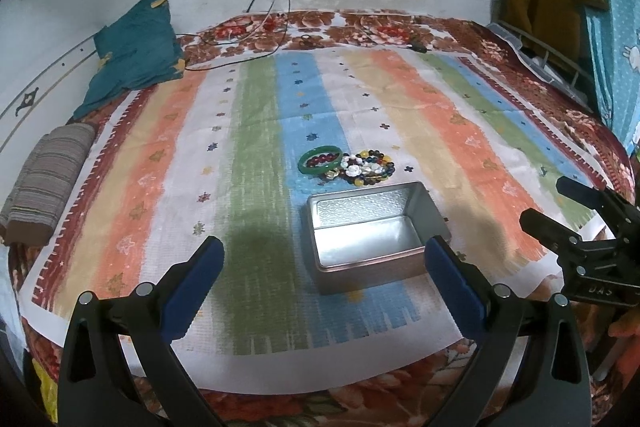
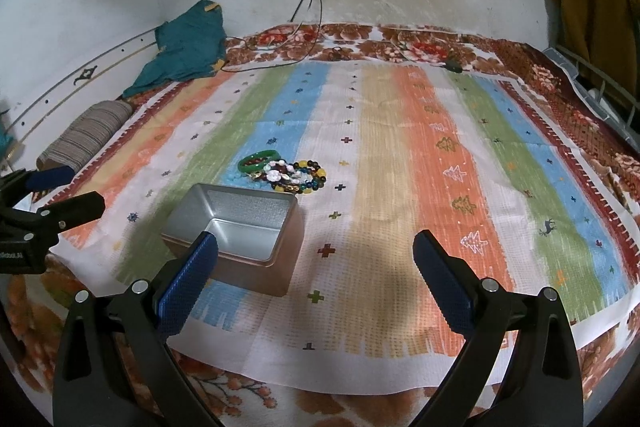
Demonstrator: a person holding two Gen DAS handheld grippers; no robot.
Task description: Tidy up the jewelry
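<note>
An open empty metal tin (image 1: pixel 366 233) sits on the striped cloth; it also shows in the right wrist view (image 2: pixel 240 233). Just behind it lies a pile of jewelry: a green bangle (image 1: pixel 320 161) and several beaded bracelets (image 1: pixel 370 169), seen too in the right wrist view as the bangle (image 2: pixel 258 163) and beads (image 2: pixel 298 177). My left gripper (image 1: pixel 324 281) is open and empty, in front of the tin. My right gripper (image 2: pixel 316 279) is open and empty, to the tin's right; it appears in the left wrist view (image 1: pixel 560 203).
A striped cloth (image 1: pixel 440 107) covers a floral blanket on the bed. A teal garment (image 1: pixel 136 47) and a striped roll (image 1: pixel 48 183) lie at the left. Cables (image 1: pixel 276 7) hang from a wall socket. A metal rack (image 2: pixel 600 83) stands at the right.
</note>
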